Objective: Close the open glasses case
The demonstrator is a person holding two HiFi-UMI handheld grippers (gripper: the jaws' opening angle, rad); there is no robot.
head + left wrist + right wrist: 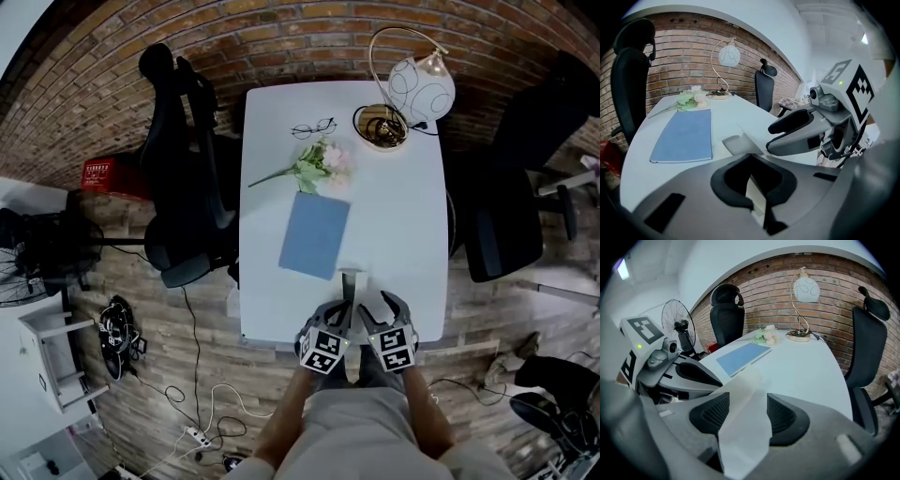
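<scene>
**Fold the flap over, left steadying**

At the table's (412,234) near edge, the left hand-held gripper (752,185) is nipped almost shut on a thin white edge of the glasses case (351,279). The right hand-held gripper (747,416) is narrowed on the case's flap. Better to hold the left steady and fold slowly with the right. Farther off, the blue notebook (315,234) shows no print, and the red crate's (98,173) lettering is too small to read.

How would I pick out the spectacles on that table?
Go to the far end of the white table, by the brick wall, where the lamp stands. Left of its gold base, just beyond the flowers, lie the spectacles: thin dark rims, flat and see-through, unlike the bushy flowers.
</scene>
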